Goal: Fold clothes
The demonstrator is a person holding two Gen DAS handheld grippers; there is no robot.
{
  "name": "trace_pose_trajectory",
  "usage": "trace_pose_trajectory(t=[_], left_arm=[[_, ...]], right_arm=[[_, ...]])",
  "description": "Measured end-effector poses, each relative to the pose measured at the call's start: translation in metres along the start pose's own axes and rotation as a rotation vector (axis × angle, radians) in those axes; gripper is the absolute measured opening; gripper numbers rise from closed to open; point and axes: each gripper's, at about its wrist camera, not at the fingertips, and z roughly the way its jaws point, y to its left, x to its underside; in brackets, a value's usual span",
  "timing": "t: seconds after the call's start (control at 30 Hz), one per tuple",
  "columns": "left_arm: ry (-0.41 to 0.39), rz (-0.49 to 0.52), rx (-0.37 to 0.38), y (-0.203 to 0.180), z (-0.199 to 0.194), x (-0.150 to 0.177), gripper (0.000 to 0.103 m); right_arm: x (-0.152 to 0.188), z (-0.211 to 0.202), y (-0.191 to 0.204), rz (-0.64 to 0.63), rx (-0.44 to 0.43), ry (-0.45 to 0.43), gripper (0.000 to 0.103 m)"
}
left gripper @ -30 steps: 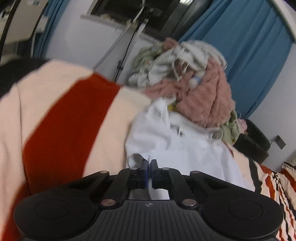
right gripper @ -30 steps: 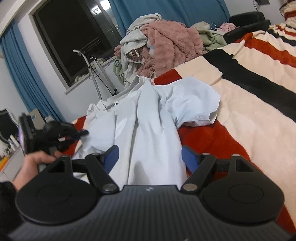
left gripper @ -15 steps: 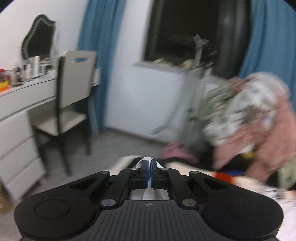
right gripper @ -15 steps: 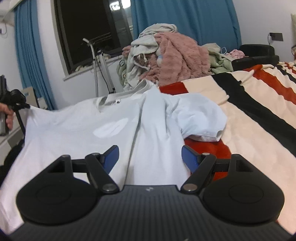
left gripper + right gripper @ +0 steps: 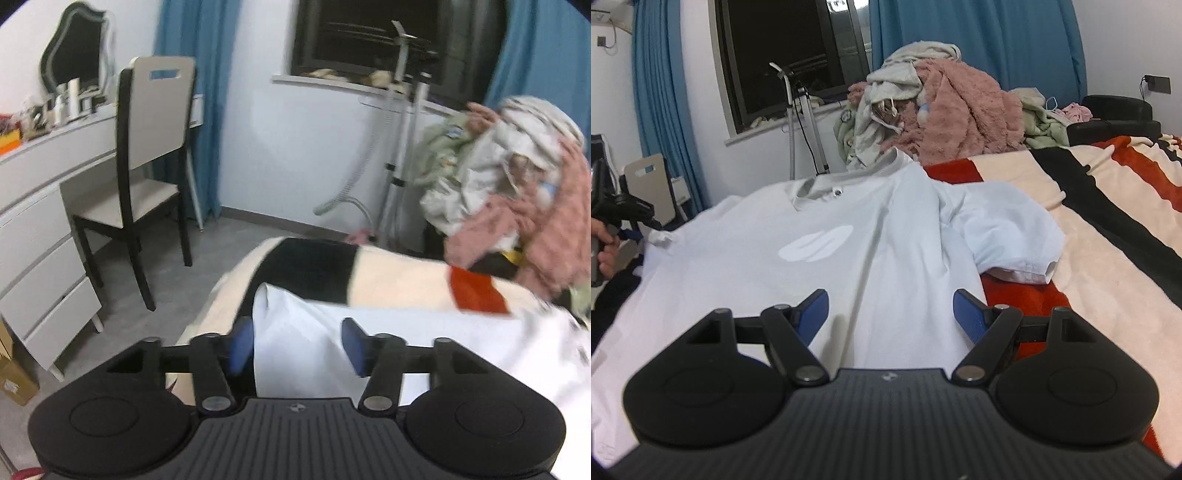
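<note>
Both grippers stand spread and hold nothing: left gripper (image 5: 297,341) straddles a corner of the white T-shirt (image 5: 849,251) near the bed's edge, right gripper (image 5: 888,314) hovers over its lower body. Spread front-up on the striped blanket (image 5: 1108,240), the shirt has one sleeve (image 5: 1012,240) bunched. Folding now risks trapping that crumple; the corner by the edge may slide off, and the clothes pile (image 5: 942,110) crowds the collar
</note>
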Motion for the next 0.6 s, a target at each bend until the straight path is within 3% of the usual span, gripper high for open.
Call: trace_pose_trajectory(t=[0.17,0.4,0.6], left_arm=[[0.053,0.041,0.061,-0.007,-0.084,0.039,0.066],[0.233,0.079,0.103,-0.004,-0.195,0.124,0.070],[0.379,0.053,0.201,0.005,-0.254,0.189,0.070]], right_arm=[[-0.006,-0.022,0.005,-0.026,-0.024,-0.044,0.076],[-0.016,-0.063,0.002,0.011,-0.036,-0.072,0.076],[-0.014,-0.097,-0.003,0.035,-0.063,-0.064,0.076]])
